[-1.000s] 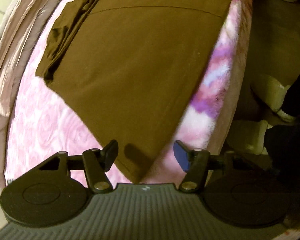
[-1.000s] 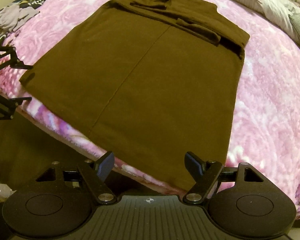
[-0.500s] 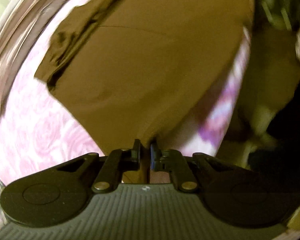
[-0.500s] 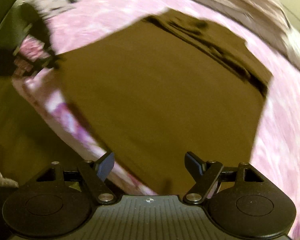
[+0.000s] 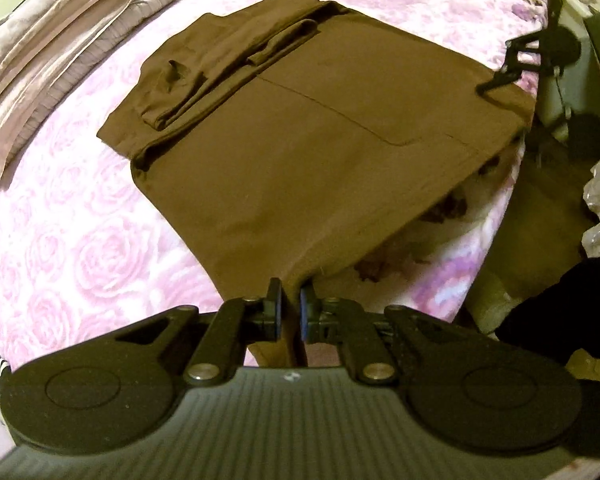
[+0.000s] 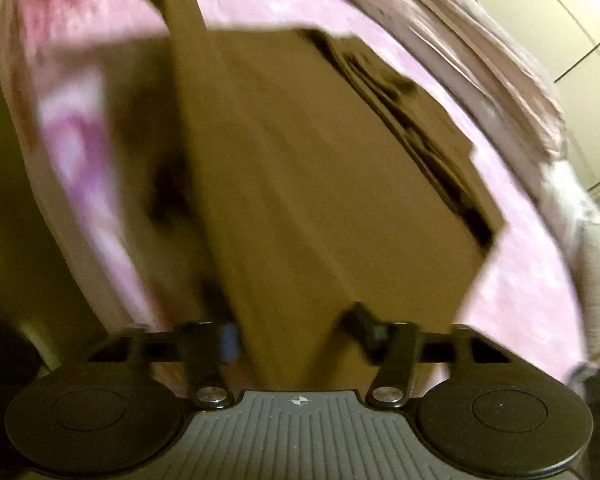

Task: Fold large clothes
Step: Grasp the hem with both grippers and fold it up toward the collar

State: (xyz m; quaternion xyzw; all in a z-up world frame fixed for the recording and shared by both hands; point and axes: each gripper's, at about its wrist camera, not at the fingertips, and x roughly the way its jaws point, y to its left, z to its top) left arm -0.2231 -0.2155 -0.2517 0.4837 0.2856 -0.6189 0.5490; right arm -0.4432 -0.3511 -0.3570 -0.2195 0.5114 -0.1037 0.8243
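A large brown cloth garment (image 5: 312, 152), sleeves already folded in, is lying on the pink rose-patterned blanket (image 5: 80, 248). One near corner is being clamped by the left gripper (image 5: 290, 312); the right gripper (image 6: 296, 336) is closing around the other. The lengthwise folds are judged remaining.
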